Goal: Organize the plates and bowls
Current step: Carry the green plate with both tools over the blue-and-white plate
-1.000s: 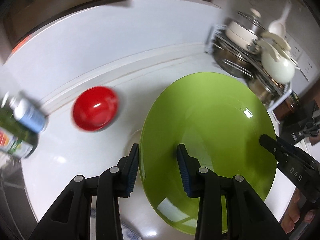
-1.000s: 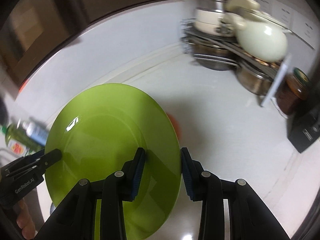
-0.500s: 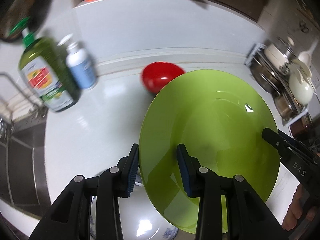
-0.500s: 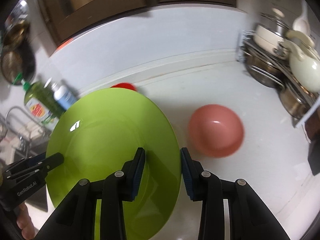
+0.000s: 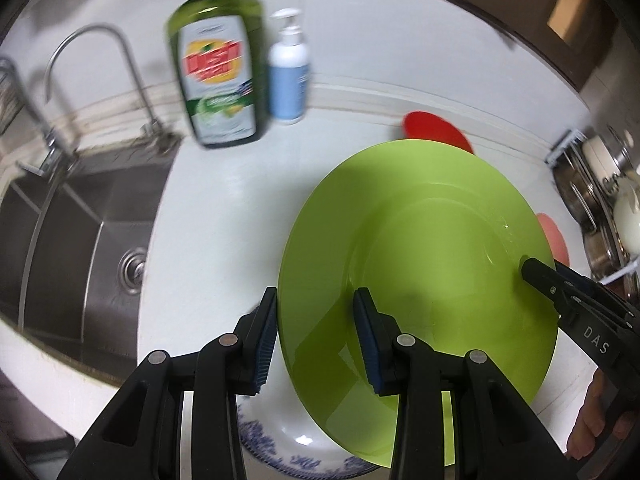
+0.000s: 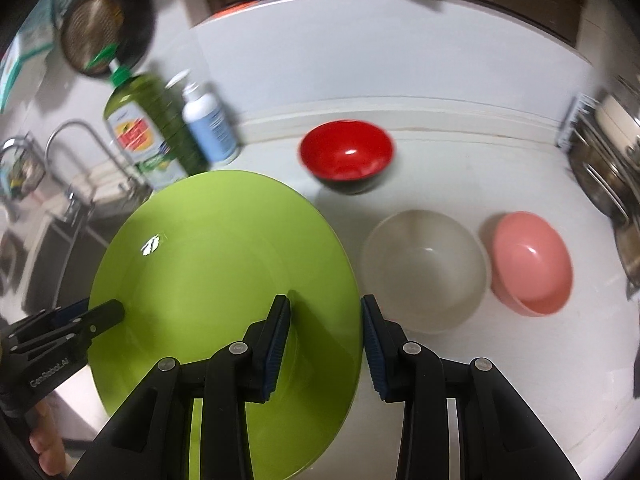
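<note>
the green plate [image 5: 432, 240] is held in the air above the white surface [image 5: 224, 208], carried between both grippers. the left gripper [image 5: 316, 340] straddles the plate's left rim, one blue pad under the edge and the other on the upper face, so its jaws are clenched on the plate. the right gripper [image 6: 326, 334] does the same at the opposite rim, its jaws grasping the plate edge between its pads. in the left wrist view the right gripper's black tip reaches onto the plate from the far side, with a bit of a hand [image 5: 592, 424] behind it.

below the plate's near edge lies a white plate with blue pattern [image 5: 288, 452], partly covered by the green one. on the surface to the right of the green plate stand three bowls: a red bowl [image 6: 347, 156] near the back wall, a white bowl [image 6: 424, 270] closer in, and a pink bowl [image 6: 530, 262] just beside the white one. a green dish soap bottle [image 5: 216, 68] and a white and blue pump bottle [image 5: 289, 76] stand side by side at the back, next to the steel sink [image 5: 76, 232] and its faucet [image 5: 100, 68]. pots on a rack [image 6: 604, 160] sit at the far right, blurred
</note>
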